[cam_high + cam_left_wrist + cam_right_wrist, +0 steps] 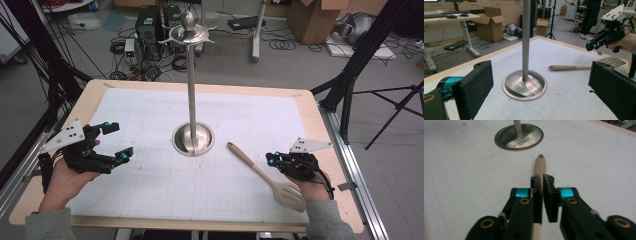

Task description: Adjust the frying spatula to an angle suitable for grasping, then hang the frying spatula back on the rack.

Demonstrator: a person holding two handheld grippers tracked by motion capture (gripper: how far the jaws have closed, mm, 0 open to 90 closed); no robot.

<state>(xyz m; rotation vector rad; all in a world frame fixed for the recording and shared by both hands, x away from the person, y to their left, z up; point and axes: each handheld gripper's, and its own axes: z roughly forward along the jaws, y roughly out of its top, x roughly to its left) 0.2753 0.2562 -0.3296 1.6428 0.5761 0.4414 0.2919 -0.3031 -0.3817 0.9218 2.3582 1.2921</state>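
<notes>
Spatula (267,175): flat on grid mat (150,190), handle toward stand base (193,139); R gripper (542,185) above handle w/ jaws nearly shut, holding nothing; L gripper (116,142) wide open, empty; we judge pre-grasp—next, lower, clamp handle.

Stand base (193,139) sits on the gridded mat (150,190) near table centre, between the two grippers; the pole rises upright from it. Left gripper (119,142) lies left of the base, well apart, over the mat's left part. Spatula (265,171) lies flat on the mat, right of the base: handle end near the base, slotted head toward the near edge. Right gripper (271,159) hovers just right of the spatula, by its handle.
</notes>
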